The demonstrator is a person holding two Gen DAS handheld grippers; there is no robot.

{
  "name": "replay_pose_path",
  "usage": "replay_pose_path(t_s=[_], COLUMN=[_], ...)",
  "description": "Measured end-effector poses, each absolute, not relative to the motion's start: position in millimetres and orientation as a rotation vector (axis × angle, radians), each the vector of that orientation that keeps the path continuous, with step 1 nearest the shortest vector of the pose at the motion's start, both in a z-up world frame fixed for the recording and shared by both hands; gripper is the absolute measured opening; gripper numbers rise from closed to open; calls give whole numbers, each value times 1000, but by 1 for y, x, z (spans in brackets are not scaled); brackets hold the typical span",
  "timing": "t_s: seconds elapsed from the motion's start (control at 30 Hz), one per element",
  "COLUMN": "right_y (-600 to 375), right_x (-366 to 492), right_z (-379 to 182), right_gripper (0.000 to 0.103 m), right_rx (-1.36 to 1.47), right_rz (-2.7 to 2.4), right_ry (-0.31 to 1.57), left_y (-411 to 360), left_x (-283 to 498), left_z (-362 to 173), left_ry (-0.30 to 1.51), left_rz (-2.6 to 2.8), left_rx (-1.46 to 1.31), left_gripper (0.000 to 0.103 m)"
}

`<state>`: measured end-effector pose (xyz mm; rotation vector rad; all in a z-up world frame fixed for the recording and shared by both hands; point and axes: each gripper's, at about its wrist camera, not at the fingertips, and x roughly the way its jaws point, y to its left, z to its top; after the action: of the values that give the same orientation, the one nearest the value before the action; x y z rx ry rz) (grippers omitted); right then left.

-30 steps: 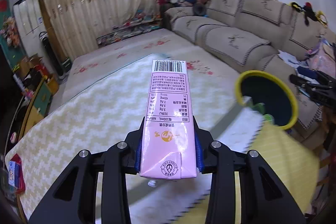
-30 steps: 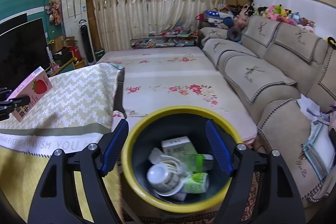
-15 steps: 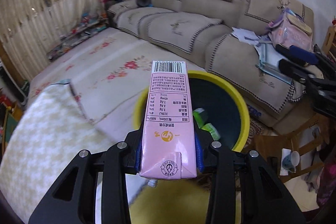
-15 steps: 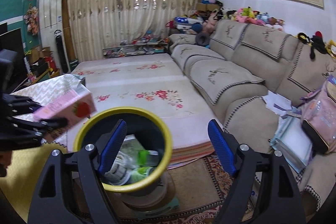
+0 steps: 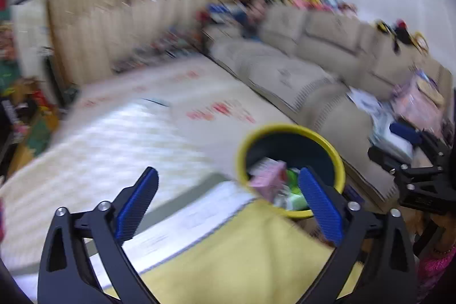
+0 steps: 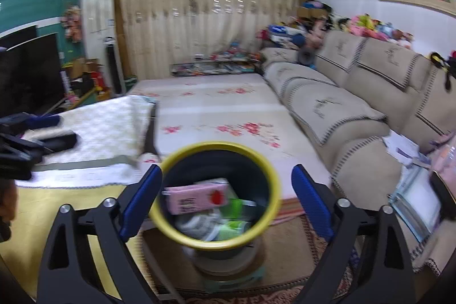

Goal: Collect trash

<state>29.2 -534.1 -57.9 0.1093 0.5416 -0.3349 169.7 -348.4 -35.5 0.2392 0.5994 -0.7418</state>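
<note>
With jaws just sprung wide, left gripper (image 5: 228, 197) holds nothing; blue fingers (image 5: 136, 200) spread, only blurred cloth-covered desk (image 5: 245, 261) between them. Right gripper (image 6: 226, 200) also just opened further, fingers (image 6: 312, 201) apart, empty. Pink carton (image 6: 196, 197) lies on its side inside yellow-rimmed bin (image 6: 270, 170), between right fingers and just ahead of them, atop green and white trash. From left view, carton (image 5: 269, 180) sits beside right-hand finger, in bin (image 5: 287, 128). Beyond fingers: floral mat (image 6: 213, 110), beige sofa (image 6: 356, 104).

motion-blurred trash (image 6: 216, 224) beneath the pink carton (image 6: 196, 197)
</note>
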Motion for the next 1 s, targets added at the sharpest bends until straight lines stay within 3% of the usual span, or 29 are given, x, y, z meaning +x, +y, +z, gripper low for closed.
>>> replay_pose_path(t_s=[0.27, 0.5, 1.0], right_y=[-466, -445, -440], right_x=[26, 15, 10], right_z=[-36, -24, -23], right_gripper=[96, 96, 96], right_rx=[68, 54, 68], right_rz=[-218, -195, -179], right_ry=[516, 504, 506], left_y=[-194, -110, -78], left_x=[94, 42, 31], left_z=[-6, 1, 1], left_ry=[468, 421, 421], left_rz=[-436, -279, -163], left_rx=[117, 2, -26], left_gripper=[98, 98, 98])
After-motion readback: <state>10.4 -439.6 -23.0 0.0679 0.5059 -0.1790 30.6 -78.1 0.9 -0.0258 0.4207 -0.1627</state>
